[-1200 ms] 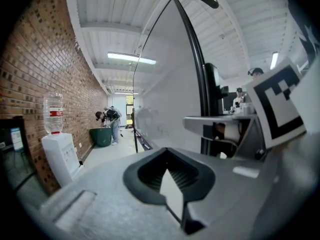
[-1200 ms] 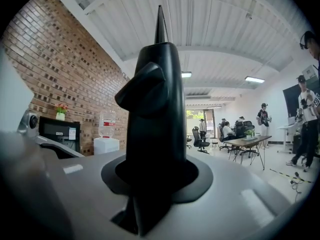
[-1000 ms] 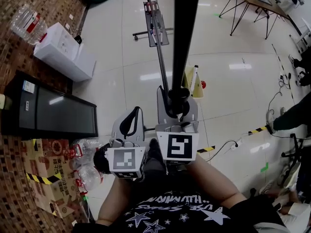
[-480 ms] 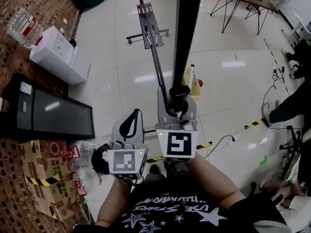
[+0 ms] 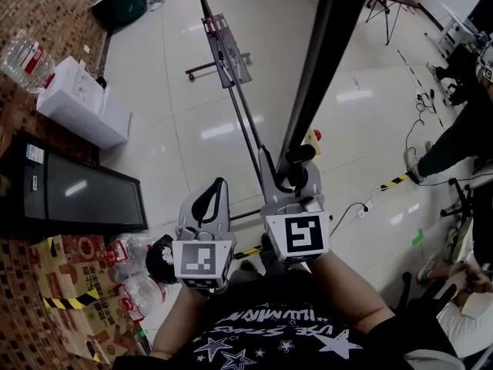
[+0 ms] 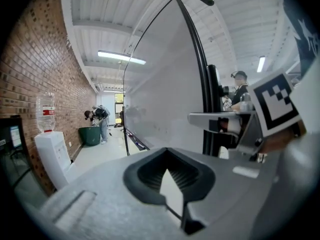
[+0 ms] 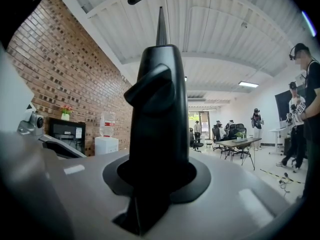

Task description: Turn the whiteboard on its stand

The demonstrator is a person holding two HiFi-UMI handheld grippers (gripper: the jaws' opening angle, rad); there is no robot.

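R claw [image 5: 299, 168] has just been closing & now sits clamped on the black post [image 5: 323, 52] at the edge of the whiteboard [image 6: 160, 94], w/ the post filling the gap betw. its jaws. Whiteboard is upright on its stand [image 5: 240, 118] on the shiny floor, its white face just beside the L claw [image 5: 208, 199], whose jaws are together w/ nothing in them. Pen tray [image 5: 225, 48] sits on the stand's low bar. Judging by this, the grip is taken but the turn looks barely begun. Most of the swing, plus letting go, is prob. left.
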